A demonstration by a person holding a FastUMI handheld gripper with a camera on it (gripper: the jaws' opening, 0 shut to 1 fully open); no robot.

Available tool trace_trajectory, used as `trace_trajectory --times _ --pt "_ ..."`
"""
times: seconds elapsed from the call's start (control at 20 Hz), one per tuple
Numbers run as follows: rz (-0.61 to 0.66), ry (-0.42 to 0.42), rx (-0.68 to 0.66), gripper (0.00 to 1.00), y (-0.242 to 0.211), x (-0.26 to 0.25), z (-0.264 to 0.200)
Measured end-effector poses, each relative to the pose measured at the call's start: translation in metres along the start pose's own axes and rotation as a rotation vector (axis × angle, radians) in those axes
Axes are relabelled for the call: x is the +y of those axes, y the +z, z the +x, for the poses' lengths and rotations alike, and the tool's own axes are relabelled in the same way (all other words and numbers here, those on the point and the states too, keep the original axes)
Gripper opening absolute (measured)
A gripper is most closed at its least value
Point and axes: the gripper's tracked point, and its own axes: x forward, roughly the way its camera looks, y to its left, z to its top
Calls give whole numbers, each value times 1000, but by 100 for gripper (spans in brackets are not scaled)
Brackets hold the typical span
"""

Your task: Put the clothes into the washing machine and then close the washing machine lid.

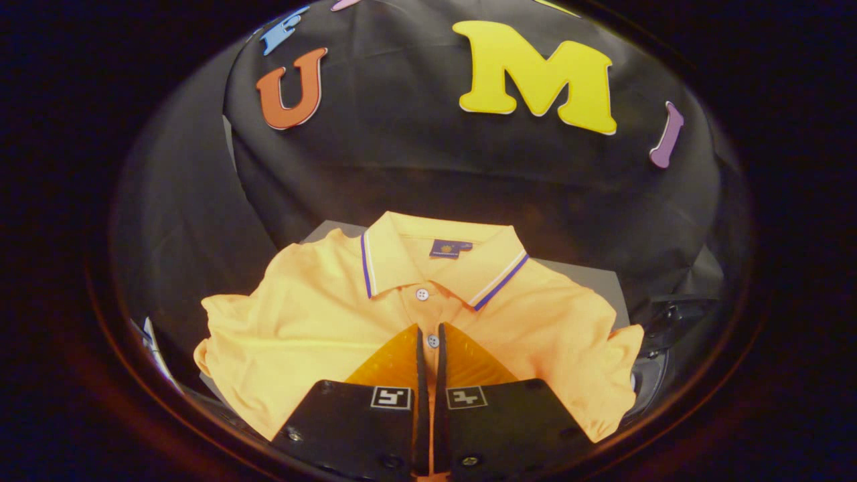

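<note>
Polo shirt [301, 335] folded flat, collar away, gripper [428, 335] jaws nearly closed over its placket, gripping nothing

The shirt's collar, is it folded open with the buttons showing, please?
Yes, the polo shirt lies flat with its collar spread, two buttons visible ahead of the nearly closed hand-held gripper.

No wording can be read here. The polo shirt [315, 335] has a small dark label [450, 248] sewn inside its collar, with a tiny emblem and a line of print too small to make out. Each of the 2 gripper [428, 335] finger mounts carries a square black-and-white marker [392, 397], a coded pattern, not letters or numbers.
</note>
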Motion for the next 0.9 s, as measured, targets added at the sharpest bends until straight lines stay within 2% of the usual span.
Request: trace_trajectory --times 0.2,0.4,0.6,0.9 --pt "44 65 -28 5 -2 -2 -12" --pt "39 93 -123 4 7 -6 -43" --pt "40 131 -239 4 13 -9 -104" --pt "51 130 -414 4 28 -31 -200"
